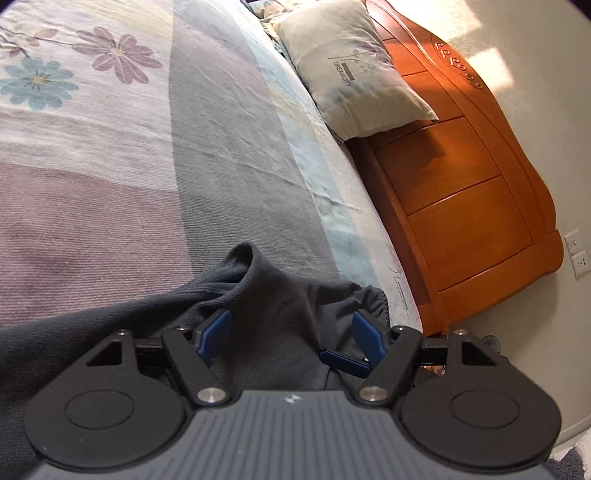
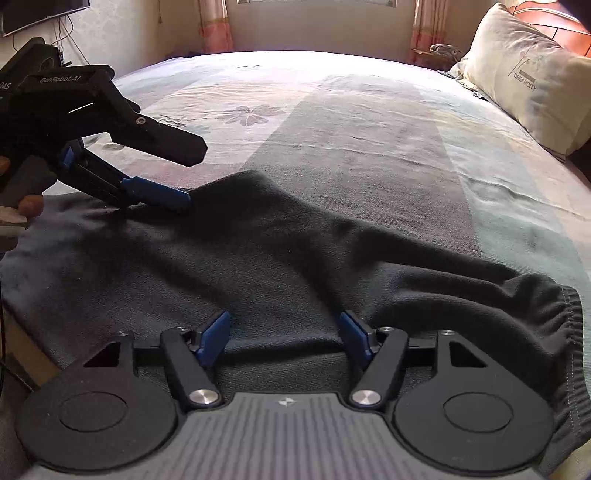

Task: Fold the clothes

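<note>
A dark grey knit garment [image 2: 280, 251] lies rumpled across the near part of the bed, its elastic ribbed hem [image 2: 569, 332] bunched at the right. My right gripper [image 2: 284, 332] is open low over the near edge of the cloth, which lies flat between its blue pads [image 2: 214, 336]. My left gripper [image 2: 177, 199] comes in from the left with a blue fingertip against a raised fold. In the left wrist view the left gripper [image 1: 291, 328] stands open, with a hump of the garment [image 1: 258, 295] between its spread jaws and not pinched.
The bedspread [image 1: 110, 147] has pastel stripes and flowers. A pillow [image 1: 351, 70] leans on the orange wooden headboard [image 1: 472, 192] at the right, with a wall socket [image 1: 578, 254] beyond. Curtains [image 2: 214, 26] and a window lie past the far bed edge.
</note>
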A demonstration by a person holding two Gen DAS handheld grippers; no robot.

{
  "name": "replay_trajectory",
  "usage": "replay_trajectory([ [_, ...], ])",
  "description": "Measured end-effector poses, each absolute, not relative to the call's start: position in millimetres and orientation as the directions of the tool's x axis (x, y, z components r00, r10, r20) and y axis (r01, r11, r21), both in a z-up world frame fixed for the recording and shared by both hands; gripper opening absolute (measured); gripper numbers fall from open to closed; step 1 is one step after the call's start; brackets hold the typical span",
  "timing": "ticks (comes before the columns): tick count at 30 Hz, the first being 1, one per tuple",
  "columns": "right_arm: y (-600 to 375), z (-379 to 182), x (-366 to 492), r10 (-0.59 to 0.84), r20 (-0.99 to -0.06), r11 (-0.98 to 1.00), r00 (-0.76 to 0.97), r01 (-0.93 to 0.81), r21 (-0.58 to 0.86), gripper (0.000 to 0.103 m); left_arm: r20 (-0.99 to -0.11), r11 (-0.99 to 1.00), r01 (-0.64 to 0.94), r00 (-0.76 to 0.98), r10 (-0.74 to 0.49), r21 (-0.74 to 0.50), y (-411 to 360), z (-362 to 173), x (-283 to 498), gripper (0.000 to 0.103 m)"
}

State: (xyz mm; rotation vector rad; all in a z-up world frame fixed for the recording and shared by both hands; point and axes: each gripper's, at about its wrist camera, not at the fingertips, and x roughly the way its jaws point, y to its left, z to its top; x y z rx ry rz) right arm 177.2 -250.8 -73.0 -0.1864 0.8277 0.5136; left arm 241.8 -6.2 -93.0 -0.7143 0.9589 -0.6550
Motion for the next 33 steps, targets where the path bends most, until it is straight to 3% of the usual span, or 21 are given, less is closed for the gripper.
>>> replay_trajectory([
  [3, -246.7, -74.4, 177.4, 0.362, -0.741, 0.862, 0.565, -0.506, 0.035, 0.081, -0.509, 0.606, 0.154, 0.406, -0.759, -0.781, -11.8, -100.3, 252.3, 0.073],
  [10, -245.2, -75.0, 175.6, 0.363, -0.738, 0.86, 0.569, -0.509, 0.031, 0.082, -0.466, 0.605, 0.232, 0.452, -0.761, -0.762, -6.5, -77.8, 260.0, 0.077],
  [16, -243.7, -76.2, 176.2, 0.362, -0.736, 0.86, 0.572, -0.509, 0.027, 0.085, -0.522, 0.598, 0.23, 0.316, -0.792, -0.768, -24.5, -96.3, 280.4, 0.077],
  [20, -243.7, -76.9, 175.7, 0.363, -0.732, 0.861, 0.576, -0.508, 0.027, 0.086, -0.496, 0.545, 0.245, 0.236, -0.836, -0.802, -40.9, -104.6, 308.8, 0.085],
  [26, -242.3, -77.6, 174.7, 0.369, -0.727, 0.859, 0.579, -0.511, 0.029, 0.088, -0.397, 0.425, 0.065, 0.254, -0.882, -0.903, -17.1, -120.7, 350.5, 0.085],
  [29, -242.6, -78.5, 174.3, 0.376, -0.723, 0.856, 0.58, -0.516, 0.031, 0.091, -0.434, 0.491, 0.122, 0.321, -0.842, -0.863, -5.2, -108.5, 343.3, 0.084],
  [33, -241.1, -79.5, 172.2, 0.38, -0.718, 0.854, 0.583, -0.52, 0.03, 0.093, -0.403, 0.487, 0.175, 0.366, -0.839, -0.856, 15.5, -88.9, 327.5, 0.084],
])
